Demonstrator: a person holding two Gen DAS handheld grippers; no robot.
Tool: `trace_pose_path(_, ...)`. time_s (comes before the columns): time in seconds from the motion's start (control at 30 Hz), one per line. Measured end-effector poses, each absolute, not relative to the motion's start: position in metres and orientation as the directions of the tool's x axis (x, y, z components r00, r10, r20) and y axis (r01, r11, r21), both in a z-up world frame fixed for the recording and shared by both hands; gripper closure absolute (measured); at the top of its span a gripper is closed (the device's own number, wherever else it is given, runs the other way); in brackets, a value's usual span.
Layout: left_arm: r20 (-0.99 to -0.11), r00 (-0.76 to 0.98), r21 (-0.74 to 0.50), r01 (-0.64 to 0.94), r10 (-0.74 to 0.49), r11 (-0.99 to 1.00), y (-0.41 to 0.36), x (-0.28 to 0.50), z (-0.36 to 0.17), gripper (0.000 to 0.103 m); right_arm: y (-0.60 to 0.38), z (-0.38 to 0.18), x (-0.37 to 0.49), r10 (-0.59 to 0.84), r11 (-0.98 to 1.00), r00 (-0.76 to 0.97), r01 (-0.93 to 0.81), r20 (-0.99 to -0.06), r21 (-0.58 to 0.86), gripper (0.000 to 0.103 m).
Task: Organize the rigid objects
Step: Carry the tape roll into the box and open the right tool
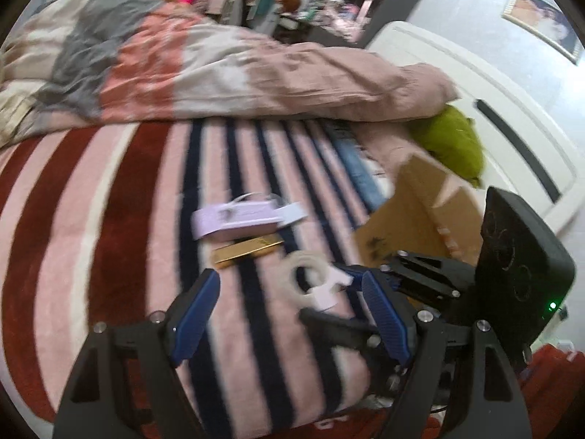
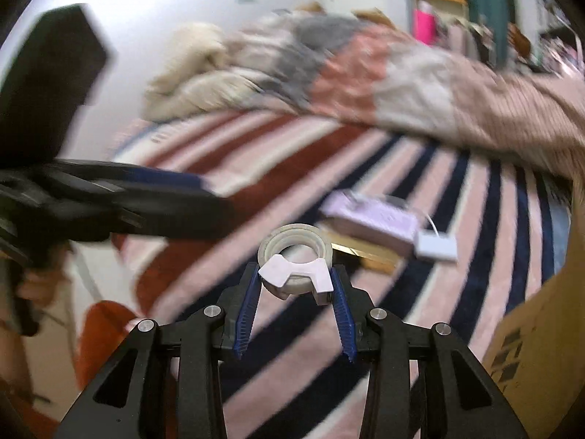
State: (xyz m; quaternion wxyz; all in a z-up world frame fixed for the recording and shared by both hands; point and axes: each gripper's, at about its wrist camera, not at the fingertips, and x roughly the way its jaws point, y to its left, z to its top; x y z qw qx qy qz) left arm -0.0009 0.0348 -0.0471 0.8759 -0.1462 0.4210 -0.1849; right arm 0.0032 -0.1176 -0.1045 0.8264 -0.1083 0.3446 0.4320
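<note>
My right gripper (image 2: 295, 281) is shut on a tape roll with a white dispenser clip (image 2: 294, 256), held above the striped blanket. The tape roll (image 1: 307, 278) and the right gripper's body (image 1: 420, 278) also show in the left wrist view. My left gripper (image 1: 289, 285) is open and empty above the blanket; its body (image 2: 109, 197) shows at the left of the right wrist view. A lilac box (image 1: 237, 217) (image 2: 369, 216) with a white charger (image 2: 437, 245) and a gold bar-shaped box (image 1: 248, 250) (image 2: 365, 252) lie on the blanket.
An open cardboard box (image 1: 420, 216) (image 2: 541, 329) stands at the right on the bed. A rumpled pink, grey and white duvet (image 1: 219, 62) lies at the far side. A green cushion (image 1: 453, 139) sits by the white headboard (image 1: 493, 109).
</note>
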Motion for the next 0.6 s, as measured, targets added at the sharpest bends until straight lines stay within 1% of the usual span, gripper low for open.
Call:
trace_pose_path(0.07,-0.668,0.576,-0.419,0.232,-0.471,0.878,0.023,0.004,-0.038,0.026,-0.124,-0.085,-0.004,0.663,0.582,0.411,-0.809,-0.626,0.085,0.069)
trace_pose_path(0.13,-0.659,0.574,-0.43,0.243,-0.486,0.87,0.012,0.011,-0.03,0.032,-0.131,-0.073,-0.008,0.676,0.575,0.431,-0.816,-0.598,0.062,0.069)
trace_pose_path(0.2,-0.641,0.556,-0.455,0.28,-0.529,0.846,0.0,0.016,-0.023,0.048,-0.144,-0.062,-0.01,0.688,0.575,0.453,-0.817,-0.567,0.044,0.069)
trace_pose_path(0.23,-0.633,0.549,-0.463,0.296,-0.546,0.835,-0.005,0.019,-0.02,0.052,-0.152,-0.058,-0.009,0.69,0.579,0.464,-0.814,-0.556,0.039,0.069)
trace_pose_path(0.27,-0.627,0.541,-0.466,0.315,-0.56,0.827,-0.013,0.022,-0.017,0.057,-0.158,-0.055,-0.008,0.687,0.587,0.476,-0.809,-0.549,0.035,0.069)
trace_pose_path(0.3,-0.63,0.54,-0.452,0.328,-0.558,0.829,-0.021,0.025,-0.013,0.059,-0.165,-0.053,-0.006,0.684,0.597,0.488,-0.801,-0.541,0.032,0.069)
trace_pose_path(0.43,-0.648,0.509,-0.413,0.391,-0.567,0.822,-0.062,0.042,-0.002,0.06,-0.199,-0.045,0.002,0.67,0.639,0.53,-0.768,-0.52,0.041,0.069)
trace_pose_path(0.6,-0.681,0.452,-0.373,0.463,-0.576,0.804,-0.113,0.063,0.003,0.062,-0.242,-0.041,0.013,0.617,0.706,0.585,-0.707,-0.527,0.041,0.069)
